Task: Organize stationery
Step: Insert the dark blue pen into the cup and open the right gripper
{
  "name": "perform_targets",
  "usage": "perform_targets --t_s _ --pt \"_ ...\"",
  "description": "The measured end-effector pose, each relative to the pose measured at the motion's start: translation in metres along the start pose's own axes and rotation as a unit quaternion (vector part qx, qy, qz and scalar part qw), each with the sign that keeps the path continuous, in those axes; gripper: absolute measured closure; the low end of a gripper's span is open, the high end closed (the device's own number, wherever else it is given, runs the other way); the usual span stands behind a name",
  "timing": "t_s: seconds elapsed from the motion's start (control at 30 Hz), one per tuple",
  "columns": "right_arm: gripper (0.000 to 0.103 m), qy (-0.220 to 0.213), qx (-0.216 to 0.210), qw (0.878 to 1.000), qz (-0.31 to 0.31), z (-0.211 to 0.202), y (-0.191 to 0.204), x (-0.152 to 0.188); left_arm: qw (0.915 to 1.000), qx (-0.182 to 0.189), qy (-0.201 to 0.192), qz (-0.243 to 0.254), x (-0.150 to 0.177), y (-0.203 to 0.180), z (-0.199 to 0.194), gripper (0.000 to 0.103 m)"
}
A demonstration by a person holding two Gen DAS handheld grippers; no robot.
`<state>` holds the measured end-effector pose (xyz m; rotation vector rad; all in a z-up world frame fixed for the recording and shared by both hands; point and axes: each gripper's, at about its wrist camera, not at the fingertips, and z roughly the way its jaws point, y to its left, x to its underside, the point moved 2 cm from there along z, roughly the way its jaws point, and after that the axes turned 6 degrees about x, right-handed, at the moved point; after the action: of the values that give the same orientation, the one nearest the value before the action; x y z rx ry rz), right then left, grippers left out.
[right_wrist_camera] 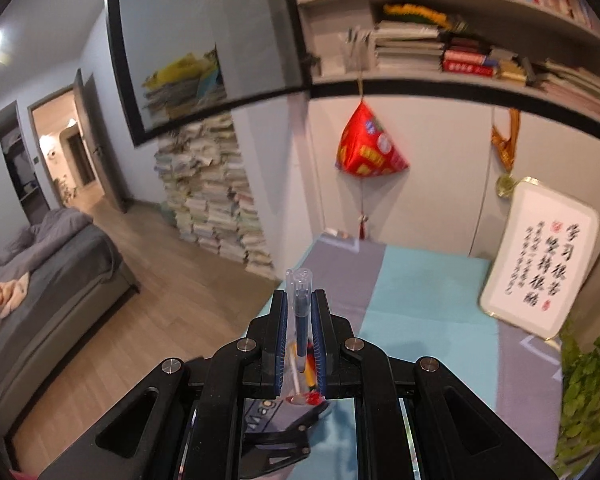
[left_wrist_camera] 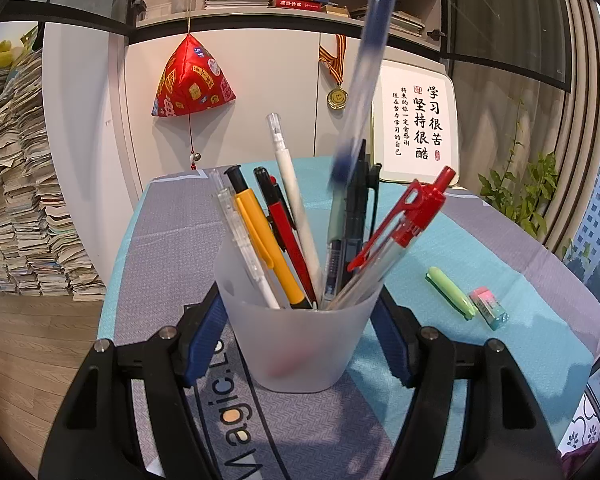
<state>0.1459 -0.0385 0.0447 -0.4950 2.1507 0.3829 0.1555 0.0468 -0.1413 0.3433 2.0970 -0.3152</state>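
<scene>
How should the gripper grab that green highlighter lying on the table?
Best guess: grip the green highlighter across its narrow middle, coming from above. It lies flat on the tablecloth, with the eraser close beside one end, so the middle leaves the fingers more room.

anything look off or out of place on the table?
Nothing spilled or damaged. Two stragglers: a green highlighter and an eraser lie loose on the tablecloth, right of the cup where the pens stand. The right gripper holds a blue pen above it.
</scene>
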Motion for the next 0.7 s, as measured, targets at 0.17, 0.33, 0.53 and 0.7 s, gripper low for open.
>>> perform_targets --t_s 0.17,0.33,0.53,0.7 --pt "0.090 0.036 -0.003 0.999 0.001 0.031 0.000 0.020 1.0000 0.001 0.000 -0.002 0.000 0.001 0.000 0.035" --pt "0.090 0.061 -0.005 0.998 0.013 0.051 -0.005 0.033 1.0000 0.001 0.000 -0.002 0.000 0.000 0.000 0.035" --pt "0.090 0.075 -0.009 0.997 0.016 0.061 -0.006 0.039 1.0000 0.001 0.000 -0.001 0.000 0.000 0.000 0.035" --pt "0.090 0.081 -0.011 0.997 0.016 0.065 -0.005 0.042 1.0000 0.001 0.000 -0.001 0.000 0.001 0.000 0.035"
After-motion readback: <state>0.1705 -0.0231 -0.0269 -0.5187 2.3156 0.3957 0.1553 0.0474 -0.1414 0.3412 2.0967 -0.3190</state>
